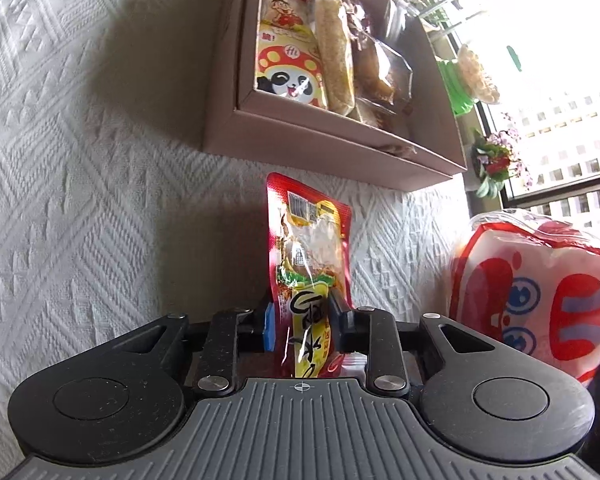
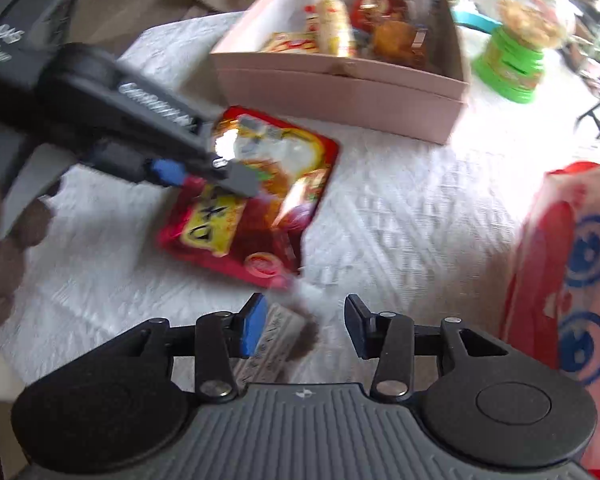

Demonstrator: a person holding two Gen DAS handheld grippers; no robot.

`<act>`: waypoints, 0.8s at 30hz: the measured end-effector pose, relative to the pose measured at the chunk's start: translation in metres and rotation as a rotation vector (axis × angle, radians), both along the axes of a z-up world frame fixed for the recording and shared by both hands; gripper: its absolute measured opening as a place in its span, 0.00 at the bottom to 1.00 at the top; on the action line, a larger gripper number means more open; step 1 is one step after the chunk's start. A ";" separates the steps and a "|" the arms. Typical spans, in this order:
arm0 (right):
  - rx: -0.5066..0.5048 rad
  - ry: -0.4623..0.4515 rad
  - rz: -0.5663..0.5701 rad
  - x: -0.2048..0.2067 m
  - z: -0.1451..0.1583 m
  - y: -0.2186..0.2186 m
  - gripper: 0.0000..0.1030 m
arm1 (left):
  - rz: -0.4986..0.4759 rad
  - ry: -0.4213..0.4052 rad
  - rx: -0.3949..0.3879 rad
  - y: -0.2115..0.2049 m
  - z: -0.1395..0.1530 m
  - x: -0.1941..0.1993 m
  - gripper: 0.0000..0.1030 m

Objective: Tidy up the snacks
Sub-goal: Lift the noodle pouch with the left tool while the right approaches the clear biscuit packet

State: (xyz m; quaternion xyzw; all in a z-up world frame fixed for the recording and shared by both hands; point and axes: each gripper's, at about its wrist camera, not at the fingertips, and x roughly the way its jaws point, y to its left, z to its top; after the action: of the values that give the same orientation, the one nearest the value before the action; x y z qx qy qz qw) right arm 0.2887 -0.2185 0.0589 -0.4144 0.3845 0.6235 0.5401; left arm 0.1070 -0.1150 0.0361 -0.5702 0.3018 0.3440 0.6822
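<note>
While the left tool (image 1: 302, 320) pinches the red snack packet (image 1: 308, 248) before the pink box (image 1: 324, 140), only the right view shows the right tool (image 2: 306, 326) parted, empty; white quilted bench (image 2: 400, 208), bright window (image 1: 560, 128).

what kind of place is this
Probably a home or flat high up in a city: a table under a white quilted cloth, potted flowers by a window showing tower blocks, and a snack box.

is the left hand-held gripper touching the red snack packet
Touching. The left wrist view shows the left hand-held gripper with both fingers pressed against the red snack packet, pinching its lower end.
</note>
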 end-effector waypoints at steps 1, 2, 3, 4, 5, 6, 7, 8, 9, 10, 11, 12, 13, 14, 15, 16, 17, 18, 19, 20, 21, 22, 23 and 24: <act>-0.001 -0.021 -0.025 0.002 -0.004 0.004 0.42 | -0.004 -0.010 0.004 -0.001 0.001 -0.001 0.27; -0.005 -0.028 -0.046 0.004 -0.010 0.011 0.42 | -0.007 -0.020 0.007 -0.002 0.001 0.000 0.28; -0.013 -0.021 -0.059 0.007 -0.014 0.017 0.42 | -0.008 -0.027 0.009 -0.002 0.000 0.001 0.33; -0.014 -0.010 -0.064 0.008 -0.017 0.021 0.44 | -0.011 -0.028 0.005 -0.002 -0.003 0.005 0.36; 0.001 -0.004 -0.055 0.008 -0.016 0.025 0.44 | -0.018 -0.023 -0.005 -0.001 -0.007 0.009 0.45; 0.002 -0.003 -0.037 0.007 -0.016 0.027 0.44 | -0.024 -0.011 -0.012 0.000 -0.011 0.013 0.52; 0.006 -0.008 -0.017 0.005 -0.016 0.029 0.44 | -0.021 -0.023 0.003 0.001 -0.012 0.014 0.52; 0.010 -0.015 -0.002 0.003 -0.016 0.029 0.43 | -0.011 -0.029 0.009 0.003 -0.012 0.016 0.51; 0.015 -0.023 0.012 0.001 -0.017 0.029 0.43 | -0.001 -0.030 0.003 0.005 -0.012 0.017 0.46; 0.018 -0.027 0.026 0.000 -0.017 0.028 0.44 | 0.005 -0.024 -0.001 0.006 -0.011 0.018 0.41; 0.014 -0.030 0.035 0.001 -0.017 0.027 0.43 | 0.006 -0.018 -0.003 0.005 -0.009 0.018 0.29; 0.000 -0.035 0.034 0.002 -0.016 0.027 0.43 | 0.006 -0.038 -0.012 0.004 -0.008 0.017 0.25; -0.020 -0.034 0.022 0.004 -0.013 0.025 0.44 | 0.006 -0.062 -0.010 0.001 -0.004 0.015 0.23; -0.034 -0.006 0.007 0.007 -0.008 0.022 0.44 | 0.003 -0.072 0.000 -0.002 0.000 0.013 0.20; -0.043 0.027 -0.014 0.010 -0.001 0.016 0.46 | 0.001 -0.064 0.014 -0.007 0.005 0.011 0.19; -0.050 0.051 -0.034 0.013 0.004 0.010 0.48 | 0.001 -0.052 0.025 -0.012 0.010 0.009 0.19; -0.055 0.071 -0.049 0.014 0.010 0.003 0.56 | 0.006 -0.047 0.028 -0.016 0.013 0.006 0.19; -0.061 0.090 -0.060 0.015 0.013 -0.005 0.64 | 0.012 -0.047 0.025 -0.020 0.016 0.002 0.19; -0.074 0.111 -0.071 0.015 0.015 -0.012 0.66 | 0.016 -0.047 0.023 -0.024 0.019 -0.002 0.18; -0.095 0.130 -0.072 0.013 0.014 -0.017 0.67 | 0.018 -0.036 0.026 -0.028 0.023 -0.007 0.17; -0.124 0.147 -0.067 0.010 0.010 -0.020 0.67 | 0.020 -0.013 0.034 -0.032 0.027 -0.011 0.15; -0.146 0.151 -0.064 0.006 0.005 -0.022 0.67 | 0.025 0.006 0.040 -0.035 0.031 -0.015 0.14; -0.165 0.140 -0.068 0.002 -0.001 -0.023 0.67 | 0.035 0.011 0.038 -0.037 0.034 -0.021 0.14; -0.179 0.133 -0.075 -0.001 -0.006 -0.023 0.67 | 0.044 0.002 0.030 -0.039 0.036 -0.026 0.14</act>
State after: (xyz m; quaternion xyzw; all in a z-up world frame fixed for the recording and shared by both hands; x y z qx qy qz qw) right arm 0.2873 -0.2416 0.0533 -0.4042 0.4887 0.5922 0.4972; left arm 0.0814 -0.1536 0.0719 -0.5662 0.2848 0.3642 0.6824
